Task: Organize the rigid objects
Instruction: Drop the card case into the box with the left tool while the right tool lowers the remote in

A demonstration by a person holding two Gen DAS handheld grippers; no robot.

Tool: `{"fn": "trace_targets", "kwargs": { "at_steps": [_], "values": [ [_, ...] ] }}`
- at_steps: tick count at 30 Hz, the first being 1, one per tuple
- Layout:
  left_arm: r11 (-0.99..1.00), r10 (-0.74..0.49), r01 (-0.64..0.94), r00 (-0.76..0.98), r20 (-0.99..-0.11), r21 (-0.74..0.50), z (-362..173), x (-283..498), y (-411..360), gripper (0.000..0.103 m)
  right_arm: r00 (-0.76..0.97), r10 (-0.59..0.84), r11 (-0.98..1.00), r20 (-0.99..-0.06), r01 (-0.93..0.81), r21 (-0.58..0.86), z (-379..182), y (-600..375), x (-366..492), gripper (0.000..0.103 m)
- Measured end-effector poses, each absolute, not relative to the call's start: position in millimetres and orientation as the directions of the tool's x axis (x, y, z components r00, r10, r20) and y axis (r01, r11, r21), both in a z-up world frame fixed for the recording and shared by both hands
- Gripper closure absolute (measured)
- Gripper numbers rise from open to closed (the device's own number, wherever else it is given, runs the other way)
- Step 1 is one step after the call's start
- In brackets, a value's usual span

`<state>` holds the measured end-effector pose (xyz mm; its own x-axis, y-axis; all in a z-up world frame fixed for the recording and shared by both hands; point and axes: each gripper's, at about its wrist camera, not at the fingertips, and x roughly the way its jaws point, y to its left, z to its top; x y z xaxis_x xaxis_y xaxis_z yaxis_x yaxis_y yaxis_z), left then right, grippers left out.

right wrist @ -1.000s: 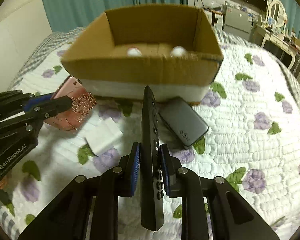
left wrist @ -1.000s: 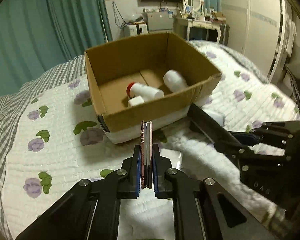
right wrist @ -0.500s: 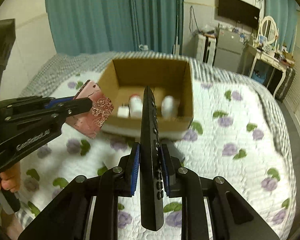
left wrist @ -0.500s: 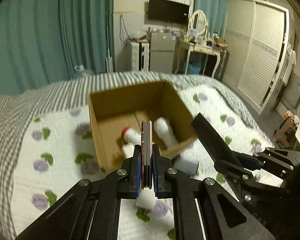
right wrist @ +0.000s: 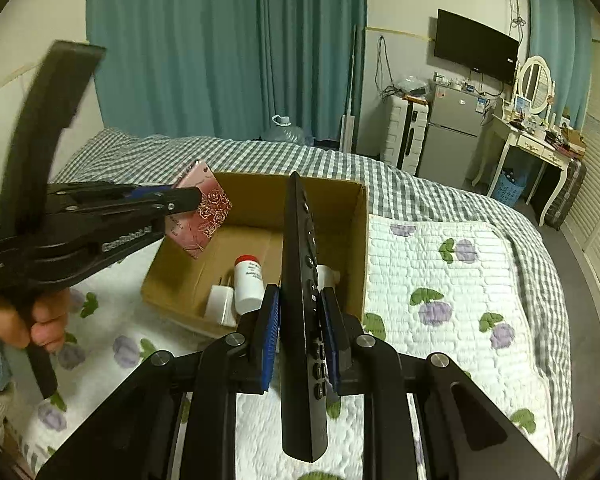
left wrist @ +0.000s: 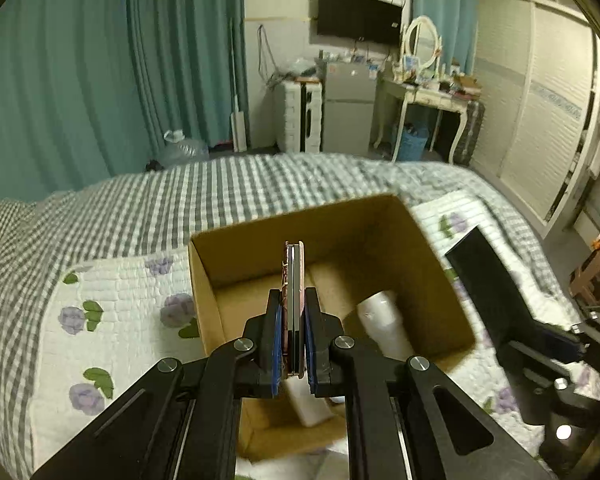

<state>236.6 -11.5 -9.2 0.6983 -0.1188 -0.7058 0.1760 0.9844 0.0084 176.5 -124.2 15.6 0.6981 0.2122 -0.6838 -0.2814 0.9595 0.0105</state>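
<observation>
My left gripper (left wrist: pixel 293 312) is shut on a pink phone with a rose-patterned case (left wrist: pixel 293 280), held edge-up above the open cardboard box (left wrist: pixel 204 280). The right wrist view shows that same phone (right wrist: pixel 202 216) over the box's left wall (right wrist: pixel 160 276). My right gripper (right wrist: pixel 298 312) is shut on a black remote control (right wrist: pixel 300 280), which stands edge-up in front of the box. Inside the box lie a white bottle with a red cap (right wrist: pixel 247 280), a white charger plug (right wrist: pixel 220 304) and a white cylinder (left wrist: pixel 382 320).
The box sits on a bed with a white quilt printed with purple flowers (right wrist: pixel 452 280) and a grey checked blanket (left wrist: pixel 100 216). A person's hand (right wrist: pixel 32 320) holds the left gripper's handle. Teal curtains, a fridge and a dressing table stand behind the bed.
Both grippers have risen and moved toward the box. The phone now hangs over the box's inside instead of in front of it. The remote stays gripped.
</observation>
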Motion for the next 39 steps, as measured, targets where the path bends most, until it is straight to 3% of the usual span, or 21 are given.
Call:
{"fn": "trace_targets", "kwargs": {
  "at_steps": [6,12,14,15,16,29,39],
  "values": [
    [0.982,-0.102,0.187,0.653,-0.75,0.029,-50.7,254.0,-11.6,0.094,0.672,0.218,0.961,-0.707,-0.276,0.034,-11.9,-121.1,203.0,0.084],
    [0.975,-0.123,0.22,0.684,-0.719,0.043,-51.2,249.0,-15.1,0.089,0.659,0.217,0.962,-0.72,-0.27,0.043,-27.6,-119.5,213.2,0.084],
    [0.975,-0.12,0.217,0.705,-0.699,0.051,-44.2,243.0,-13.1,0.074,0.661,0.212,0.963,-0.72,-0.265,0.041,-26.3,-118.8,213.9,0.084],
    [0.976,-0.114,0.211,0.712,-0.693,0.055,-41.0,241.0,-11.2,0.054,0.663,0.21,0.964,-0.719,-0.263,0.04,-23.9,-118.3,213.4,0.084],
    [0.978,-0.108,0.2,0.722,-0.683,0.056,-36.2,238.4,-9.9,0.046,0.668,0.21,0.965,-0.714,-0.261,0.04,-19.2,-117.8,212.1,0.084],
    [0.996,-0.077,0.09,0.739,-0.669,-0.015,11.8,195.8,33.9,0.042,0.723,0.214,0.963,-0.657,-0.27,0.017,47.3,-92.0,218.0,0.084],
    [0.997,-0.042,0.073,0.715,-0.698,0.014,-12.8,209.3,43.0,0.042,0.667,0.213,0.958,-0.714,-0.286,0.018,4.1,-66.3,263.9,0.084]
  ]
}}
